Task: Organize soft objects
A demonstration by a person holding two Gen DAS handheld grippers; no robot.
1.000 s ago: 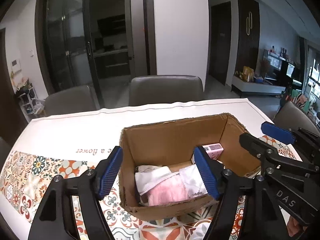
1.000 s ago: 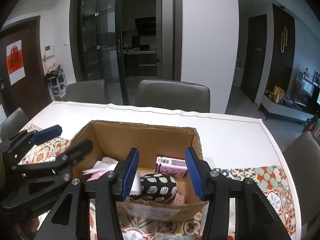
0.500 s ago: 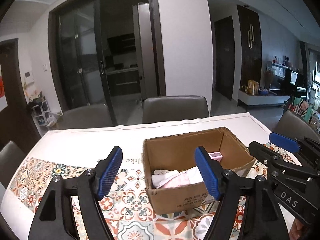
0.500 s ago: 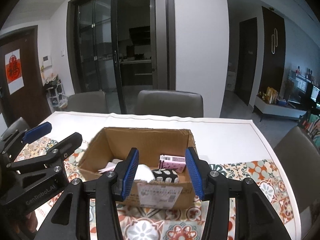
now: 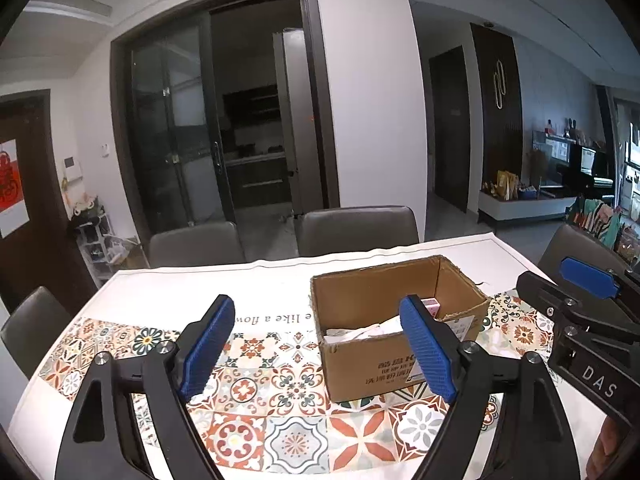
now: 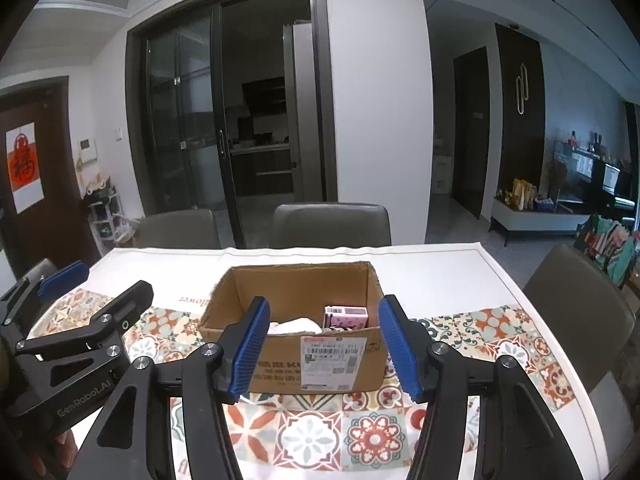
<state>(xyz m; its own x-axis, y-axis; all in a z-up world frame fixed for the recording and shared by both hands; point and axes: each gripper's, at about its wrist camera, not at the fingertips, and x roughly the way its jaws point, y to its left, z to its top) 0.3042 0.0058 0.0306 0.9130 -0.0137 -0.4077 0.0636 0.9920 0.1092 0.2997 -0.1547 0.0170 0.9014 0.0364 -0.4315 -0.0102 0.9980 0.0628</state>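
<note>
Your left gripper (image 5: 318,346) and right gripper (image 6: 326,346) are both black with ridged blue pads (image 5: 428,354). The cardboard box (image 6: 280,372) in front of you is plain brown, with a white printed label (image 6: 333,362) on its near wall. Inside you can see white cloth (image 6: 294,326) and a pink packet (image 6: 346,316) (its end is barcoded). The tabletop (image 5: 280,280) cover is white, with a band of tile-like floral patterns (image 6: 340,434) in orange, teal and cream. The chairs (image 6: 332,224) behind are grey.
</note>
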